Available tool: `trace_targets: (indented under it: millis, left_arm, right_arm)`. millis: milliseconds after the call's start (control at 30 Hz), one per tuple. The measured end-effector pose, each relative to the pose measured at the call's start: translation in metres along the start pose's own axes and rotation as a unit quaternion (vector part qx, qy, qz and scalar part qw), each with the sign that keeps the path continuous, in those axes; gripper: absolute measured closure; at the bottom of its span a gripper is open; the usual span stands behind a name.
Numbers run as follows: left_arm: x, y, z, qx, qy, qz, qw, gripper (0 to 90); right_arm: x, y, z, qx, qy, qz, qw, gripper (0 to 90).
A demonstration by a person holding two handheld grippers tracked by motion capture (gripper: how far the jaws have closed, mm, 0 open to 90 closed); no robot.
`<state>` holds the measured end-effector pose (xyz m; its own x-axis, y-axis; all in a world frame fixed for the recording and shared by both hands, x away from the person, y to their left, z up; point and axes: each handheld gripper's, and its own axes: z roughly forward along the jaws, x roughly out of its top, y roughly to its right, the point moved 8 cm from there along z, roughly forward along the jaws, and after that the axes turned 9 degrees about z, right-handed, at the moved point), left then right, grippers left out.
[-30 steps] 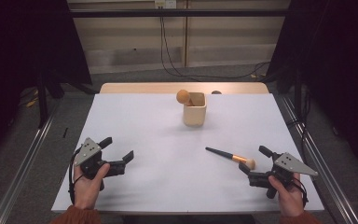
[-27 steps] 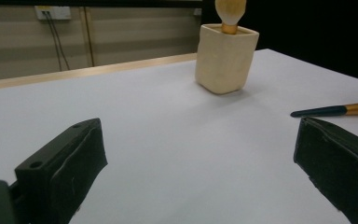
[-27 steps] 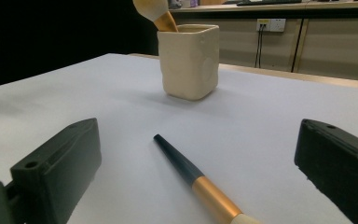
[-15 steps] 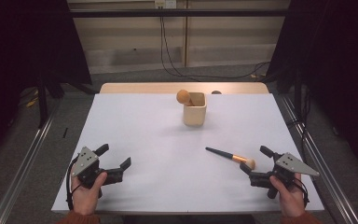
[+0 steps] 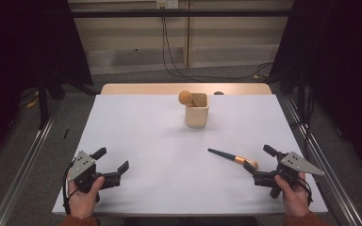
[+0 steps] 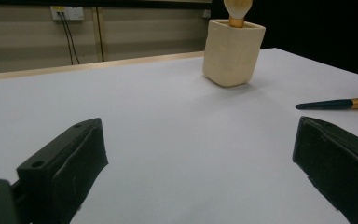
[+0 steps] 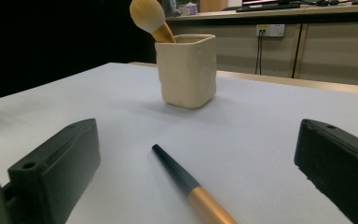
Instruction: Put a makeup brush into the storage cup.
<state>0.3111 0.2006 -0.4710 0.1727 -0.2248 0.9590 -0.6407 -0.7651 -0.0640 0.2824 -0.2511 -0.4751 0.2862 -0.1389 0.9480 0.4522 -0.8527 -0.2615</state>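
A cream square cup [image 5: 197, 112] stands at the table's far middle, with an orange-headed brush [image 5: 185, 97] leaning out of it. A second brush [image 5: 228, 156] with a dark handle and gold ferrule lies flat on the white table at the right. My right gripper [image 5: 259, 158] is open at that brush's bristle end, and the handle [image 7: 177, 171] runs away between the two jaws toward the cup [image 7: 186, 70]. My left gripper [image 5: 111, 159] is open and empty at the near left. From the left gripper [image 6: 200, 154] I see the cup [image 6: 233, 51] and the lying brush [image 6: 335, 103].
The white table top [image 5: 141, 136] ends in a wooden strip at its far edge. Metal rails run along both sides on the floor. Cables hang from a wall socket [image 5: 167, 4] behind the table.
My left gripper has drawn back a little toward the near edge. The right gripper, the cup and both brushes have not moved.
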Motion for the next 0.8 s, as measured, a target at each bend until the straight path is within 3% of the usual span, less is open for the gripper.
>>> trace_targets:
  millis: [200, 400, 500, 667, 800]
  left_arm:
    - [-0.002, 0.005, 0.001, -0.008, -0.011, 0.014, 0.9998, 2.6]
    - [-0.001, 0.011, 0.001, -0.009, -0.011, 0.017, 0.9998, 2.6]
    - [-0.003, 0.01, 0.002, -0.009, -0.015, 0.015, 0.9997, 2.6]
    - [-0.003, 0.007, -0.002, -0.001, -0.012, 0.009, 0.9999, 2.8]
    - [-0.003, 0.007, -0.002, -0.001, -0.013, 0.016, 0.9998, 2.8]
  right_arm:
    - [0.007, 0.006, 0.002, -0.023, 0.004, 0.005, 0.9997, 0.9]
    - [0.015, 0.011, 0.003, -0.014, 0.005, 0.022, 0.9996, 1.9]
    - [0.018, 0.011, 0.007, -0.01, -0.01, 0.03, 0.9995, 1.9]
    - [0.021, 0.008, 0.019, -0.004, -0.026, 0.013, 0.9996, 1.9]
    - [0.027, 0.009, 0.028, 0.0, -0.029, 0.011, 0.9995, 1.9]
